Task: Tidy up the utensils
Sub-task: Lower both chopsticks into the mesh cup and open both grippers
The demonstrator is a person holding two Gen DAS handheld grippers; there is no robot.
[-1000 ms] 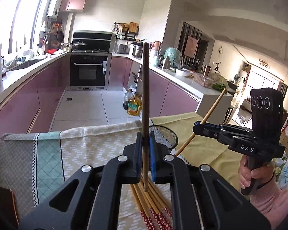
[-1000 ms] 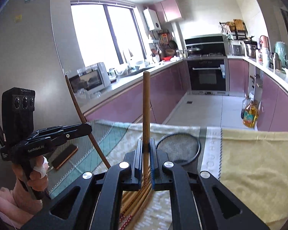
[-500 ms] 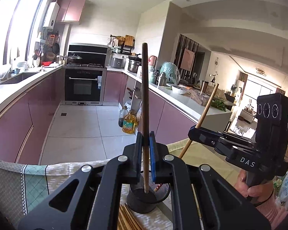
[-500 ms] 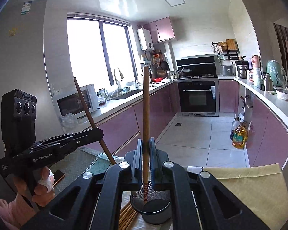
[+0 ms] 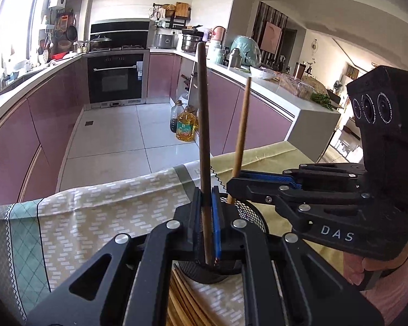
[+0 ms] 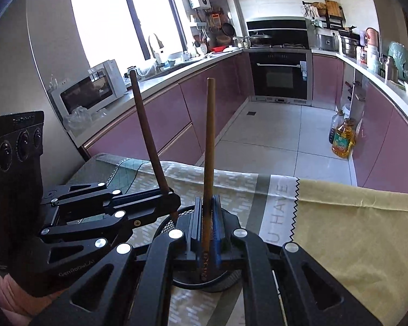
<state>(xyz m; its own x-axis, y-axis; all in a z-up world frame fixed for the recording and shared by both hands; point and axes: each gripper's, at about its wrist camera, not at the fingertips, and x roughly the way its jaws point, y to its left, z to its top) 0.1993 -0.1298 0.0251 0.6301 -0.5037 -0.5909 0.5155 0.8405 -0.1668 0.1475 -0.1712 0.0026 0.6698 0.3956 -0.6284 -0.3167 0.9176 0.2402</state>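
On the table, a patterned cloth point(image 5: 100, 217) with a teal diamond-check band covers the left part and reaches the far edge, where it hangs over. A plain yellow cloth point(image 6: 348, 217) covers the right part, its zigzag edge meeting the patterned one near the middle.

The left gripper point(image 5: 207, 217) is clenched on a dark brown chopstick point(image 5: 204, 125), which stands nearly upright between the blue pads. Its lower tip points down into a black mesh holder point(image 5: 251, 213) that stands on the patterned cloth near the middle of the table, a little in from the far edge. In the right wrist view, this chopstick leans left and its lower end dips just inside the holder's rim.

Just right of it, the right gripper point(image 6: 207, 217) is clenched on a lighter tan chopstick point(image 6: 210, 141) with a printed lower end, also upright, its tip down inside the same holder point(image 6: 166, 224). The two grippers sit close together over the holder, fingers nearly touching.

A bundle of loose chopsticks point(image 5: 182, 301) lies on the patterned cloth at the near side of the holder, toward the table's near edge. A hand in a pink sleeve point(image 5: 378, 274) holds the right gripper's handle.
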